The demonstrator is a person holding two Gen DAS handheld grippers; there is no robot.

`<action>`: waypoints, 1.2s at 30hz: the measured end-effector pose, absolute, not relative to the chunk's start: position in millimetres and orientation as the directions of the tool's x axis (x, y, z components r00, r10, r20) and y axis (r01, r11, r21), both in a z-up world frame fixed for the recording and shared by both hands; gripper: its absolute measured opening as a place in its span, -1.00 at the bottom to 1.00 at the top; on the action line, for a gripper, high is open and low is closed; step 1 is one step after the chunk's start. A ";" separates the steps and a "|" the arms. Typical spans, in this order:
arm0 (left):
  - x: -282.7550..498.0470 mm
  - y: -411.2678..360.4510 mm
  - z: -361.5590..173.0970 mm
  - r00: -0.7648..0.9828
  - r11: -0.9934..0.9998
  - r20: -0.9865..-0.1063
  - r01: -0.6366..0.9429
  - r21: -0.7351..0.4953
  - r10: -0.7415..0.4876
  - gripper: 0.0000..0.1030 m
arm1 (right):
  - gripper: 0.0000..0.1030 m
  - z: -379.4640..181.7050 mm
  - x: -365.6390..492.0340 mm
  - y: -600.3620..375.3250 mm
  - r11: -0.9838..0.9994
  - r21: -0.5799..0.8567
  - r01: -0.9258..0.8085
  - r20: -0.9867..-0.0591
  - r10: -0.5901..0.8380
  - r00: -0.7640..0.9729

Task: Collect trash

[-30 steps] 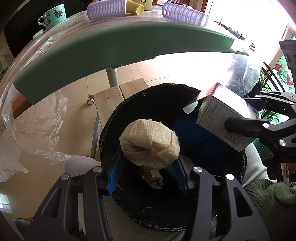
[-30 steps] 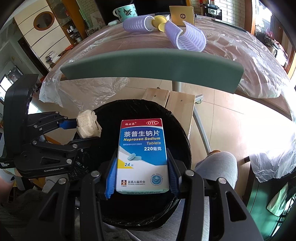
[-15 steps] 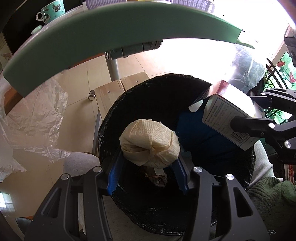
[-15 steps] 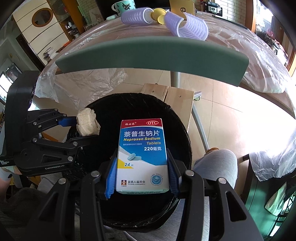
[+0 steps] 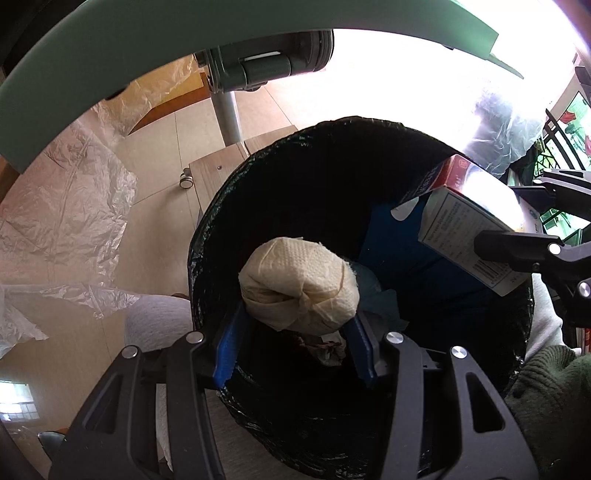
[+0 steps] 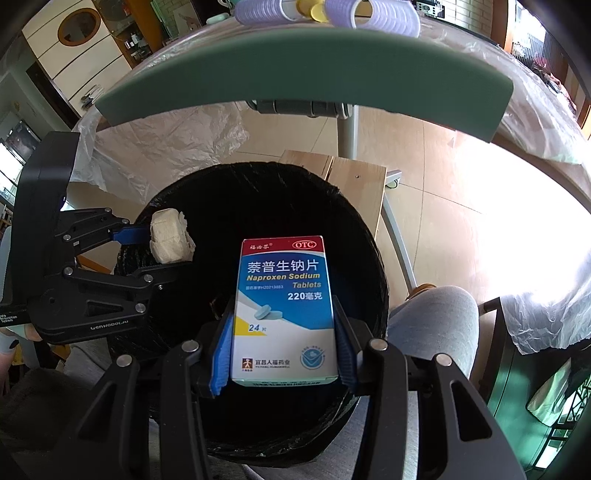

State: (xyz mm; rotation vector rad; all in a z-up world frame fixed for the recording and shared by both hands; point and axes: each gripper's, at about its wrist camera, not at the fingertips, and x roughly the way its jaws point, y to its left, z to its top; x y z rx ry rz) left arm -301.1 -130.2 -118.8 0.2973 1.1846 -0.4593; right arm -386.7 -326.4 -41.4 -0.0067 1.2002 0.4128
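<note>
left wrist view shows my left gripper [image 5: 297, 334] clamped on one wad of paper towel [image 5: 299, 286] directly above the open mouth of the one black-lined bin [image 5: 207, 236], where a few scraps already lie at the bottom, while my right gripper [image 6: 282, 349] is closed on the sides of one tablet box [image 6: 284, 310] over the same bin. i judge both pieces only need letting go, so this round is nearly done. two lilac rollers [image 6: 373, 16] and a yellow bit [image 6: 310, 9] sit on the table's edge [image 6: 524, 55], perhaps next.
</note>
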 end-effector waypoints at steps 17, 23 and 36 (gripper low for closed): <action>-317.5 -127.4 -62.3 0.370 0.853 -0.884 0.519 -0.058 -0.285 0.44 | 0.50 26.9 -396.2 -346.5 0.949 0.138 -0.283 -0.823 0.269 0.501; -315.0 -101.7 32.8 0.637 0.884 -0.674 0.465 -0.053 -0.375 0.97 | 0.93 97.8 -378.5 -365.7 0.960 0.121 -0.252 -0.663 0.267 0.699; -202.9 -122.4 47.3 0.653 0.921 -0.690 0.386 -0.052 -0.313 0.97 | 0.93 123.6 -234.2 -364.7 0.974 0.114 -0.195 -0.633 0.222 0.741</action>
